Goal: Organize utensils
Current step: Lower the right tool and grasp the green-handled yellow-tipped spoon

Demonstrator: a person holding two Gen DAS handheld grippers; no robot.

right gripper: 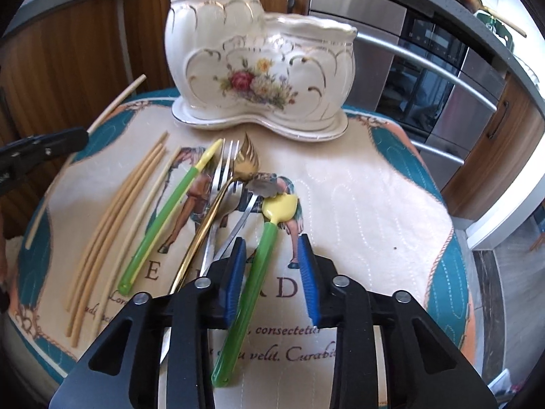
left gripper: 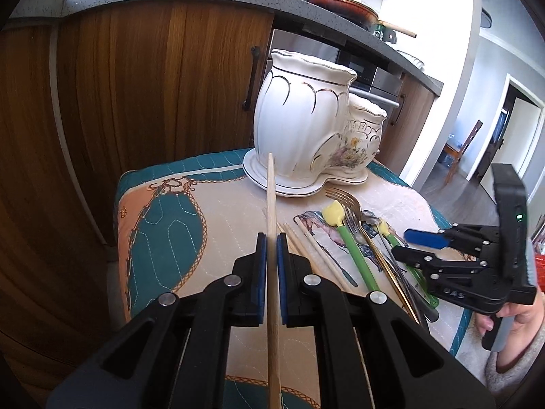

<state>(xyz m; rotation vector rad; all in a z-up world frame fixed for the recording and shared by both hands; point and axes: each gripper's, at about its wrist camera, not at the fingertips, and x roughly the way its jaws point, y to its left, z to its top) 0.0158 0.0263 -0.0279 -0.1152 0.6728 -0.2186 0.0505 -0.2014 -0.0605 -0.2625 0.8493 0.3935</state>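
My left tongs (left gripper: 271,252) pinch one chopstick (left gripper: 271,204); right tongs (right gripper: 272,274), spread, straddle the green spoon (right gripper: 253,286). Centre its handle before closing.

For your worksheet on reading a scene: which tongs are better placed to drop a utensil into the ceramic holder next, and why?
Left. The left tongs already clamp a chopstick aimed toward the ceramic holder; the right tongs only straddle a green-handled spoon, not yet gripped.

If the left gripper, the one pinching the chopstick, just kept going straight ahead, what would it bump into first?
Most likely the white ceramic utensil holder: the left gripper and its wooden chopstick point at the holder's base. The chopstick tip would arrive first, though depth is hard to judge.
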